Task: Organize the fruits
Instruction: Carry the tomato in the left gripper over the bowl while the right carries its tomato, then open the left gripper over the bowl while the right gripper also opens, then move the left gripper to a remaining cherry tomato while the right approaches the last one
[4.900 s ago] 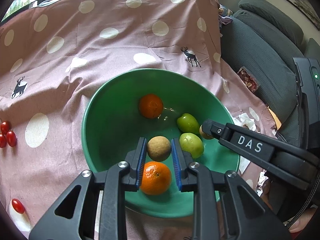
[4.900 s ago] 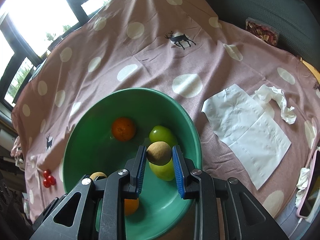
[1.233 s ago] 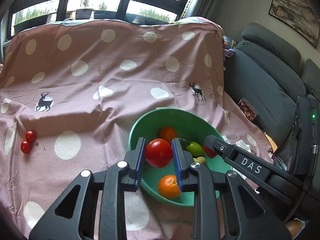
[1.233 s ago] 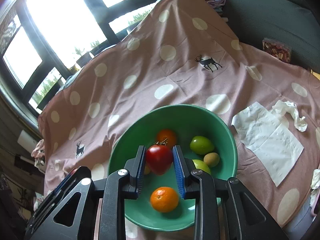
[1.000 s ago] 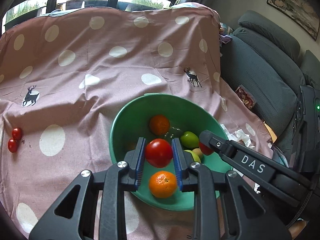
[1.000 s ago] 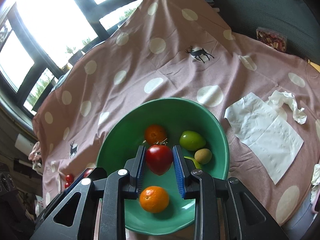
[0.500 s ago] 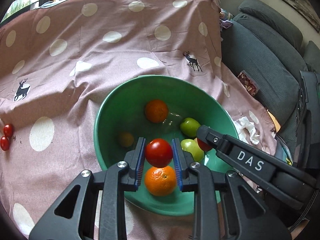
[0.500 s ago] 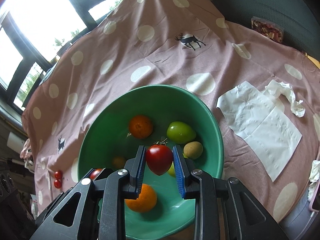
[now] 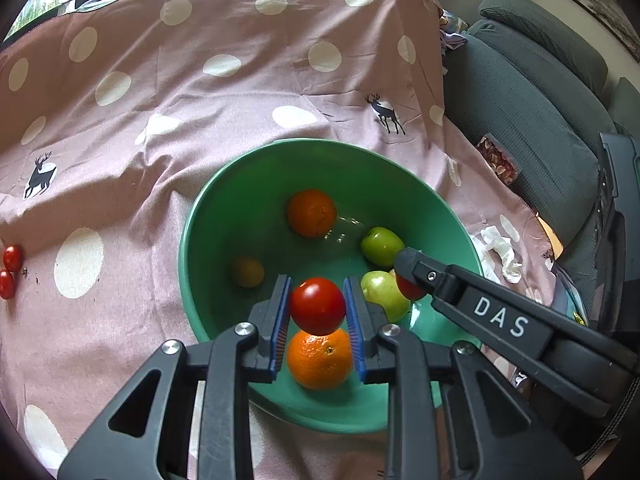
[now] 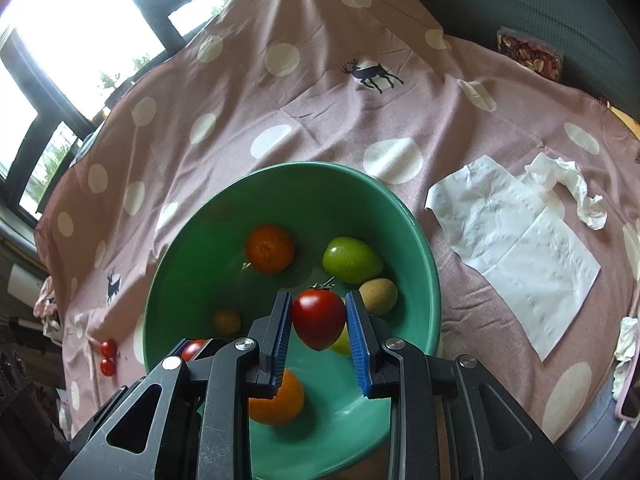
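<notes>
Left wrist view: left claw [image 9: 317, 314] is clamped on a round red tomato [image 9: 317, 305], hanging over the near side of the green bowl [image 9: 208, 208], right above an orange [image 9: 319, 359]. Also in the bowl: another orange [image 9: 311, 213], two green fruits [image 9: 382, 245] [image 9: 380, 289], and a small yellowish one [image 9: 248, 271]. The right claw's arm pokes in from the right w/ something red at its tip. Two cherry tomatoes [image 9: 9, 271] sit well apart on the pink dotted cloth [image 9: 240, 80] covering the worktop.

Right wrist view: right claw [image 10: 319, 318] is gripping its own tomato [image 10: 319, 319], stem end up, over the bowl [image 10: 420, 240] interior. A brown kiwi-ish fruit [image 10: 378, 296] sits just beside it, and there's a green fruit [image 10: 352, 260] further back. White tissue [image 10: 516, 240] lies on the cloth to the right.

IMO the step in hand is dropping both tomatoes in. To do it well: go lower before letting go bc tomatoes bruise easy, and aim for bare bowl floor, not on top of that orange, or it'll roll. Open one claw at a time so the arms don't bump each other.
</notes>
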A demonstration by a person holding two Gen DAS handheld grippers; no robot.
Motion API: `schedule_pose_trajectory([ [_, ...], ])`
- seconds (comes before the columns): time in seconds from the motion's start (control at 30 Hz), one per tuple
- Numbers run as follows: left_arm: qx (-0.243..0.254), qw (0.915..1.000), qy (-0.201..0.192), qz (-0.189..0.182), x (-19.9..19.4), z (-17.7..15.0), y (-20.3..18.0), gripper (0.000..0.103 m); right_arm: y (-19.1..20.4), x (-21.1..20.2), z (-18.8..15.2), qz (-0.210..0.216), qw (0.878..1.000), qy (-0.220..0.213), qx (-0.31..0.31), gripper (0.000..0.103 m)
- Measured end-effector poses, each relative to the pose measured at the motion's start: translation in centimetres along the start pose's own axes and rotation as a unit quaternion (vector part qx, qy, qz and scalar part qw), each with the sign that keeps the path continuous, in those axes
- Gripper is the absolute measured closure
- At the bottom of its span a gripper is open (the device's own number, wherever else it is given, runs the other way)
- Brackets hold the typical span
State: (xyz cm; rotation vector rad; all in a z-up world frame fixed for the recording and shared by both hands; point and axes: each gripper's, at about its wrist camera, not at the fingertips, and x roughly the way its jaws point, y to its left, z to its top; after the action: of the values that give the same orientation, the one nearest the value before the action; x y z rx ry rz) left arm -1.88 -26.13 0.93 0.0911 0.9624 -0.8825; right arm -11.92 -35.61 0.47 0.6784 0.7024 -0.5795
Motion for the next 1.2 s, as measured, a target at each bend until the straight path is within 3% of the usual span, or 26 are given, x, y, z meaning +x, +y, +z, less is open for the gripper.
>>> schedule_pose_trajectory([
  [0.23, -0.008, 0.9999, -0.002, -0.007, -0.3, 0.0, 0.3, 0.076, 0.0, -0.1, 0.0, 0.002, 1.0, -0.002, 0.001, 0.073],
  [0.3, -0.009, 0.9999, -0.007, -0.011, -0.8, 0.1, 0.4, 0.072, 0.0, -0.3, 0.0, 0.003, 1.0, -0.006, 0.0, 0.073],
  [0.37, -0.015, 0.9997, -0.015, -0.013, -1.5, 0.1, 0.6, 0.06, 0.1, -0.3, 0.1, 0.006, 1.0, -0.007, -0.002, 0.073],
  [0.5, -0.027, 0.9989, -0.039, 0.0, -3.7, 0.1, 2.0, 0.054, 0.4, -0.6, 0.2, 0.02, 1.0, -0.014, -0.003, 0.063],
  [0.67, -0.074, 0.9933, -0.076, 0.046, -7.8, -0.1, 6.6, 0.052, 1.5, -1.3, 0.1, 0.035, 0.999, -0.028, -0.016, 0.063],
  [0.77, -0.105, 0.9859, -0.098, 0.086, -10.6, -0.9, 10.1, 0.049, 2.5, -1.6, 0.0, 0.046, 0.998, -0.034, -0.028, 0.063],
  [0.93, -0.168, 0.9642, -0.127, 0.162, -14.8, -3.6, 16.2, 0.046, 4.8, -1.8, -0.6, 0.067, 0.996, -0.04, -0.049, 0.063],
  [1.07, -0.219, 0.9463, -0.153, 0.182, -16.2, -5.4, 20.6, 0.046, 7.7, -2.0, -1.4, 0.089, 0.992, -0.038, -0.077, 0.056],
  [1.2, -0.268, 0.9302, -0.163, 0.19, -17.0, -6.4, 24.1, 0.047, 11.6, -1.8, -2.5, 0.14, 0.983, -0.014, -0.119, 0.055],
])
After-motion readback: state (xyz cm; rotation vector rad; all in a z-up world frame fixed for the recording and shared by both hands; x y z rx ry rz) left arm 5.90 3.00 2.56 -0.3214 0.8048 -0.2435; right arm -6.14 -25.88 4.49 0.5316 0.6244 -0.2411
